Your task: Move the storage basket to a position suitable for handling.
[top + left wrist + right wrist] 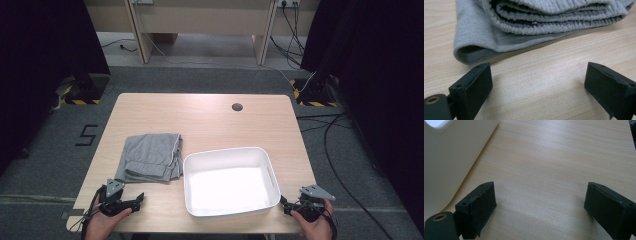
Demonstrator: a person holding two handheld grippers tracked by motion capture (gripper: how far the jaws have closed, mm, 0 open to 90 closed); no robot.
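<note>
- Both claws are wide open and hold nothing.
- Left claw [134, 202] sits low at the near left corner of the table [210, 120], with a hand [102, 222] around it.
- From the left gripper view, bare wood shows between its two black jaws, and the gray cloth [524, 22] lies just past them, not touching.
- Right claw [286, 206] sits at the near right corner, just beside the white tub [272, 175], held by the other hand [316, 225].
- In the right gripper view there is only wood between its jaws, and the tub wall [451, 157] curves by on one side.
- That gray cloth [150, 156] is folded into a flat stack on the left half of the table, right next to the tub's left side. I cannot tell if they touch.
- The tub looks empty and bright inside.
- My guess is that the cloth is the thing to pick up, and the tub is where it may go.
- It looks soft, light and floppy. It will not break and it will not slip much, because it is fuzzy and ribbed.
- If a claw grabs only the top layer, the stack will likely open up and hang down.
- A better place to grab is the thick folded edge [471, 51] closest to the left claw, so all the layers get pinched together.
- The other claw could take the far side of that edge to keep the stack flat.
</note>
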